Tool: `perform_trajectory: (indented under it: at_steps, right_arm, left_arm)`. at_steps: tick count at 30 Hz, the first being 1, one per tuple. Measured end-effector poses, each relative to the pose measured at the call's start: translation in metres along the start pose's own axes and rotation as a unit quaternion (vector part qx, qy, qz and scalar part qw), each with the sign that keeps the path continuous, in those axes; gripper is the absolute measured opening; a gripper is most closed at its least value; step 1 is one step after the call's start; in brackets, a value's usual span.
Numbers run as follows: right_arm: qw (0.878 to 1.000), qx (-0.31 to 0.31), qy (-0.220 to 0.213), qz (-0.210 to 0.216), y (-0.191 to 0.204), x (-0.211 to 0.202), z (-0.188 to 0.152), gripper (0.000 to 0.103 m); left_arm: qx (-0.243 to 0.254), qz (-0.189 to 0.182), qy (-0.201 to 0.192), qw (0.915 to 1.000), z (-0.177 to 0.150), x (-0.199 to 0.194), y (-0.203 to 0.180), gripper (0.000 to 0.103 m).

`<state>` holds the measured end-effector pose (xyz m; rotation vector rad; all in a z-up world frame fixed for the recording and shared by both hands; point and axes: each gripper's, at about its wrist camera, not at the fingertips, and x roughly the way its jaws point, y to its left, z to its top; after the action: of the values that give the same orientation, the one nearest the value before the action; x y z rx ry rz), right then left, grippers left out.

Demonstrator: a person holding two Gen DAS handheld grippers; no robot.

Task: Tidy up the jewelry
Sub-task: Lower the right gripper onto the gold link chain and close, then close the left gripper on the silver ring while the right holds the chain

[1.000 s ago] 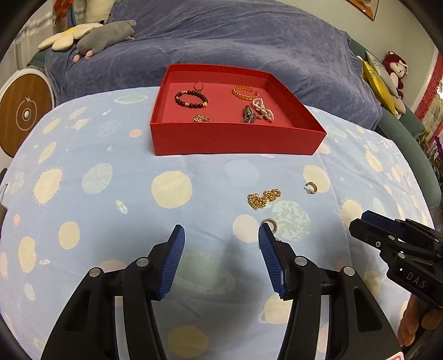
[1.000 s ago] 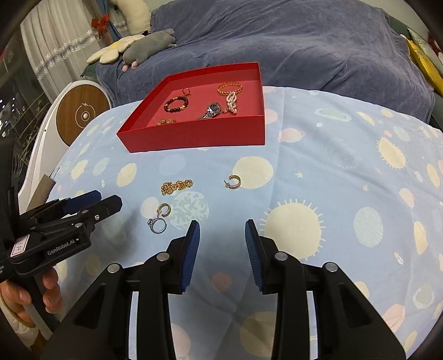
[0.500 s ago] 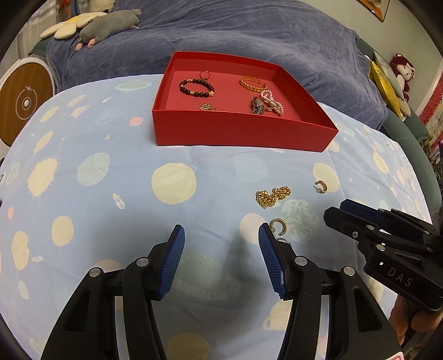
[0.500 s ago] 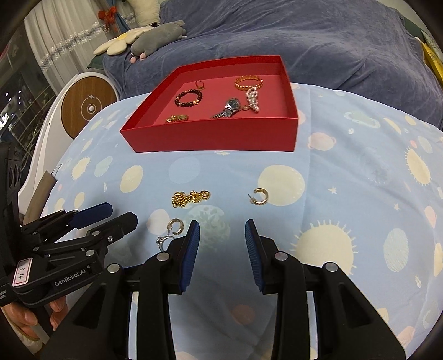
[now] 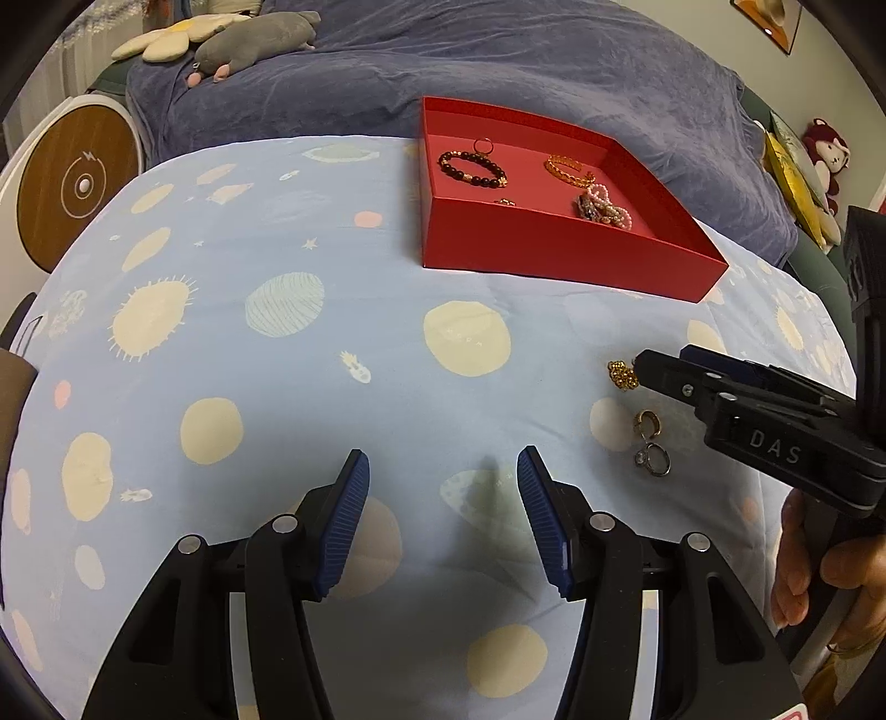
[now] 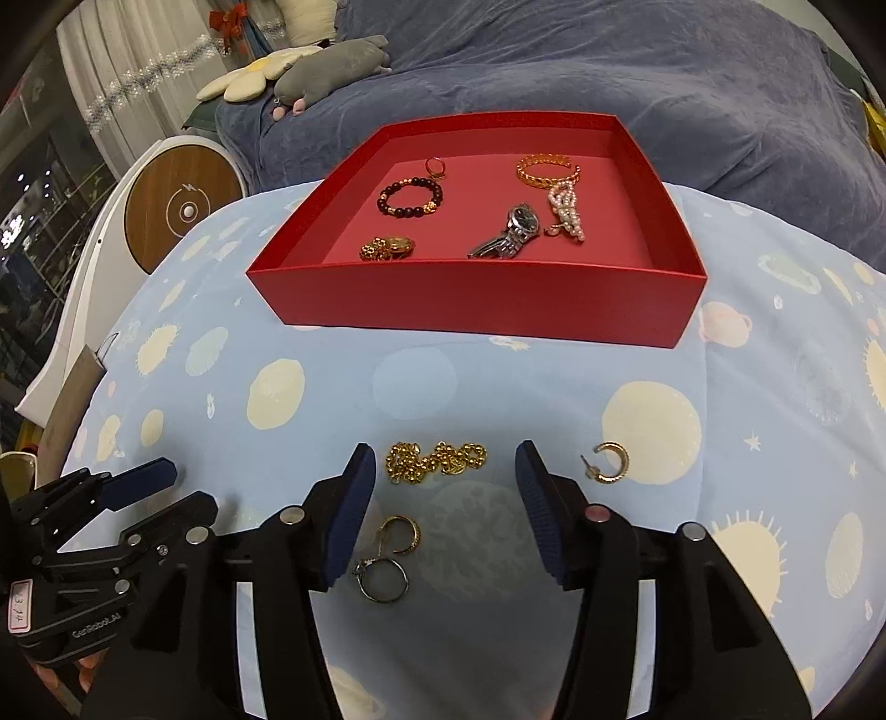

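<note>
A red tray (image 6: 476, 302) (image 5: 559, 260) holds a dark bead bracelet (image 6: 410, 198), a gold bangle (image 6: 548, 168), a watch (image 6: 506, 232), a pearl piece (image 6: 567, 213) and small gold items. On the cloth lie a gold chain (image 6: 434, 459) (image 5: 623, 375), a gold hoop earring (image 6: 609, 462), a second hoop (image 6: 401, 534) (image 5: 648, 423) and a silver ring (image 6: 382, 579) (image 5: 653, 459). My right gripper (image 6: 443, 512) (image 5: 664, 365) is open, its fingers either side of the chain, hoop and ring. My left gripper (image 5: 443, 518) (image 6: 183, 490) is open and empty, left of them.
The table has a blue planet-print cloth (image 5: 277, 343). Behind it is a bed with a purple blanket (image 6: 637, 66) and plush toys (image 5: 232, 39). A round white-and-wood device (image 6: 177, 210) stands at the left. The tray sits at the far side.
My right gripper has opened wider and moved forward over the chain, hoop and ring. My left gripper has swung left, so the tray sits further right in its view.
</note>
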<state>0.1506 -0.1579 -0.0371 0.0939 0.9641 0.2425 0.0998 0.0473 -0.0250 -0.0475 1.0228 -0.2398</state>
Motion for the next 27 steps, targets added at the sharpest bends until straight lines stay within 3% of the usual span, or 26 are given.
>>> perform_trajectory:
  at_steps: [5,8,12,27]
  right_arm:
    - [1.0,-0.027,0.001,-0.014,0.013,0.013,-0.002,0.048]
    - [0.997,-0.056,-0.005,-0.043,0.019,0.015,-0.004,0.031]
    - [0.999,-0.036,-0.001,-0.04,0.007,0.014,-0.002,0.012]
    - [0.999,0.041,0.005,-0.029,-0.044,-0.048,-0.026,0.011]
  left_arm:
    - [-0.002,-0.005,-0.004,1.0,0.001,-0.004,0.002,0.053]
    - [-0.003,-0.008,-0.002,1.0,0.001,-0.004,0.001,0.053]
    - [0.003,-0.008,0.0,1.0,0.0,-0.003,-0.006,0.053]
    - [0.062,-0.055,0.018,0.9964,-0.008,0.016,-0.068,0.054]
